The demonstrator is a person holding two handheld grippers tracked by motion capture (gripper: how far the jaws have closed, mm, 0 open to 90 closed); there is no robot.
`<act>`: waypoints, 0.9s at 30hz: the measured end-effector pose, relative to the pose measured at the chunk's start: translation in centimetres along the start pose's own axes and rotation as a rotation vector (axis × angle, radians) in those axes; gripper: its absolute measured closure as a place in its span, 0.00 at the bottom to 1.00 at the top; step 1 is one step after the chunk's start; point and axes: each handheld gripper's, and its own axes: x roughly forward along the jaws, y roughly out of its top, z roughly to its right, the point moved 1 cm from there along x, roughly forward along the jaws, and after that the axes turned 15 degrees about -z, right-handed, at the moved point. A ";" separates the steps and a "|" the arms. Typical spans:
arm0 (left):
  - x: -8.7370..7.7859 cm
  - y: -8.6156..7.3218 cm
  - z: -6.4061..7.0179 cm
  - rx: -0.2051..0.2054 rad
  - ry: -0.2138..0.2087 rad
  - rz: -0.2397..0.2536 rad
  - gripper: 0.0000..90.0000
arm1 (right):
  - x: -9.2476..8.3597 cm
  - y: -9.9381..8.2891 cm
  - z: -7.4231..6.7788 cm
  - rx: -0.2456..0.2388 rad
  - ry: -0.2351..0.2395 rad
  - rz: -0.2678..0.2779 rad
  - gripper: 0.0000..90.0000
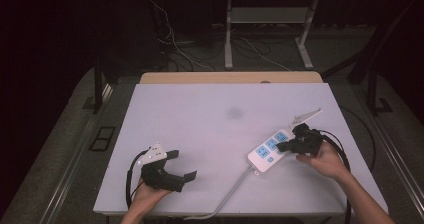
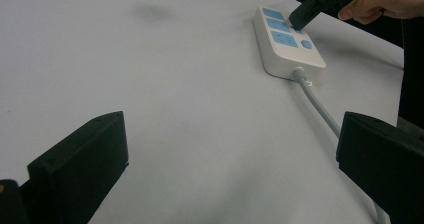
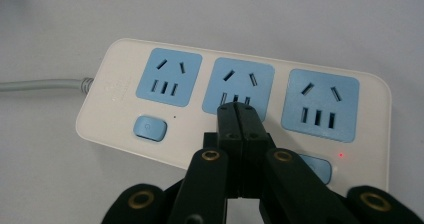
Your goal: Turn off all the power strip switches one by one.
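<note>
White power strip (image 3: 120, 91) with pale blue sockets, grey cord (image 1: 231, 191), black tongs (image 3: 238, 115), white table (image 1: 200, 129)

White power strip (image 1: 269, 151), three blue sockets, lying flat at table's right, grey cord trailing.

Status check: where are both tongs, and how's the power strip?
Right tongs shut, tips over the power strip, at its middle socket. Left tongs open, empty, well short of it. Strip flat on the table, cord trailing off the near edge. Nothing in the way.
</note>
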 end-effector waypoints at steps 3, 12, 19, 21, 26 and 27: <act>0.0 0.0 0.0 0.000 0.000 0.000 0.00 | 0.0 0.0 0.0 0.000 0.001 -0.002 1.00; 0.0 0.0 0.0 -0.001 0.000 -0.001 0.00 | -0.6 -0.5 0.6 0.022 0.011 -0.008 1.00; 0.0 0.0 -0.1 -0.001 -0.001 -0.004 0.00 | -0.7 -0.6 0.6 0.021 0.017 -0.008 1.00; 0.0 0.0 -0.1 -0.001 -0.001 -0.003 0.00 | -0.8 -0.6 0.6 0.016 0.018 -0.002 1.00; 0.0 0.0 -0.1 -0.001 -0.001 -0.002 0.00 | -1.4 -0.5 0.6 0.019 0.014 -0.002 1.00; 0.0 0.0 0.0 -0.001 -0.001 -0.002 0.00 | -1.5 -0.5 0.6 0.018 0.012 -0.001 1.00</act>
